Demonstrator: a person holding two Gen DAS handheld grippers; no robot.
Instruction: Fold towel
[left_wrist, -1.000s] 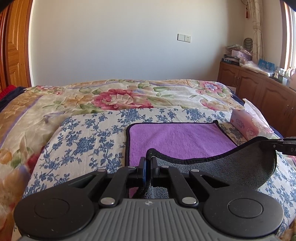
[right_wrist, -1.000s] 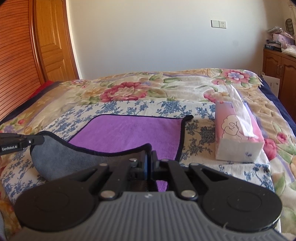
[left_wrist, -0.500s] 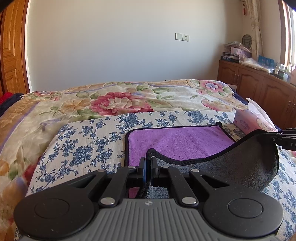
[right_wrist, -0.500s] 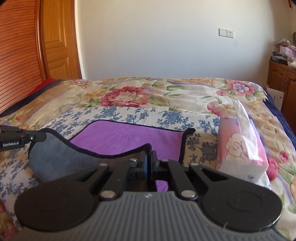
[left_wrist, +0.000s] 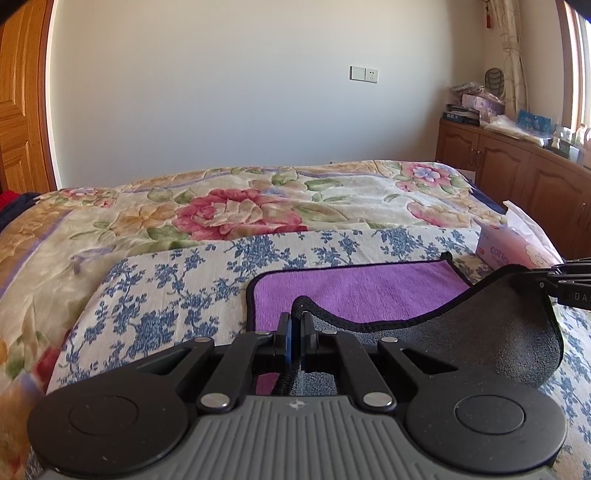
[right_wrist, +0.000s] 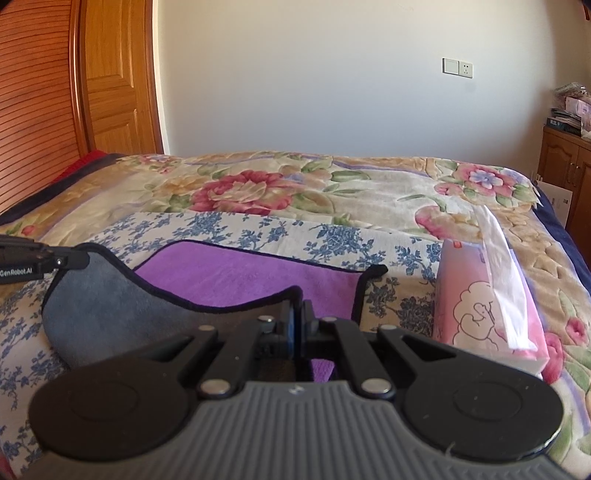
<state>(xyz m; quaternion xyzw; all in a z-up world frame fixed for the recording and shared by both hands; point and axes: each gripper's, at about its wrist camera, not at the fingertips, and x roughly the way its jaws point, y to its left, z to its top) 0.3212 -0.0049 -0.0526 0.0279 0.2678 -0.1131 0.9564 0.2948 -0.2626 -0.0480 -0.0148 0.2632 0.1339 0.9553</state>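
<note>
Purple microfibre towel with grey reverse and black piped edge (left_wrist: 354, 291) — lying on the blue-and-white floral cloth (left_wrist: 177, 295) spread over the flowered bed quilt (left_wrist: 236, 210). Far half flat, purple face up; near edge lifted off the cloth and hanging between the two claws, grey reverse showing.

Left black two-finger gripper (left_wrist: 295, 326) — fingers closed tight on the near left corner of the towel, the piping pinched between the pads.

Right black two-finger gripper (right_wrist: 297, 321) — fingers closed on the near right corner; the pinch itself is partly hidden, but the hem runs into the gap.

Pink tissue box with a white tissue standing up (right_wrist: 480, 306) — on the cloth, just right of the towel, apparently not touching.

Wooden sideboard (left_wrist: 517, 162) — far right, against the wall.
</note>
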